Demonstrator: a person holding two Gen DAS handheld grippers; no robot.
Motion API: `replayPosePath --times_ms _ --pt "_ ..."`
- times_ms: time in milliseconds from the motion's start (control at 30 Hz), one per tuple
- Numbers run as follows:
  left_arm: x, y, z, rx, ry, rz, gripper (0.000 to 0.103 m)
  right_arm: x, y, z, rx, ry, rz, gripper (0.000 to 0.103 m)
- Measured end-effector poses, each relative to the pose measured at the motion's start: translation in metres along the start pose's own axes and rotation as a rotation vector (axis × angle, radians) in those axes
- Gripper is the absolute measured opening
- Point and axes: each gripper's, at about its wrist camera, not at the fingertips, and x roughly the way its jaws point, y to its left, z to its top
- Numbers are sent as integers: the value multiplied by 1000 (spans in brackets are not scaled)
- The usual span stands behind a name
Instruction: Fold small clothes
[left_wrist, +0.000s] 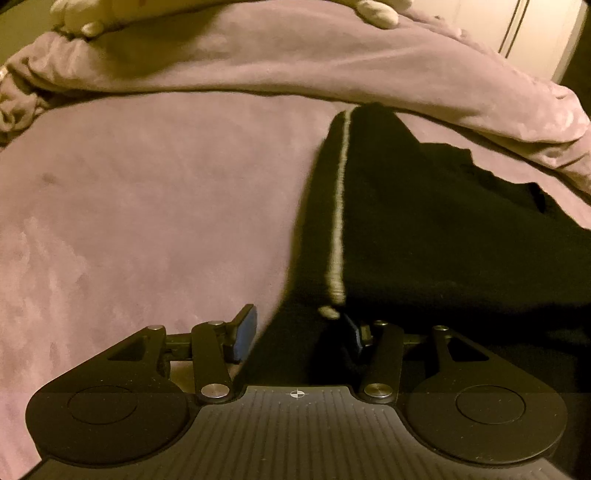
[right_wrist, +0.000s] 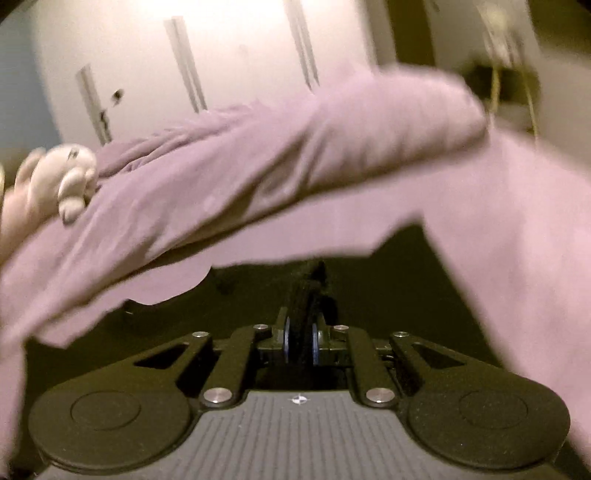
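Left hand-held gripper (left_wrist: 301, 332) gapes around black garment (left_wrist: 424, 229); right hand-held gripper (right_wrist: 300, 341) pinches it

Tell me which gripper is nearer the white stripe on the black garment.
Left. The left gripper stands open around the black garment right at the white stripe end; the right gripper pinches dark fabric with no stripe in view.

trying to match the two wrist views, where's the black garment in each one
Left wrist: black garment, with its white stripe, fills the centre and right; its near edge sits between the open left tool.
Right wrist: a dark fold at lower centre, pinched in the right tool.
Shared landmark: pink blanket.
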Motion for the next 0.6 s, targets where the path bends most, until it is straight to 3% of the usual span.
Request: replayPosePath --times_ms 267,433,533,600 --pt "-1 -15 -11 43 17 -15 59 9 -14 -6 -146 -1 -102 10" --pt "-5 -16 -15 74 23 -11 59 19 -21 -17 -143 53 -123 11" --pt "-14 -12 -13 66 9 0 59 27 -32 -20 -72 152 -107 23" --pt "-25 -8 -8 46 -17 6 59 22 -43 -18 -5 136 -104 31"
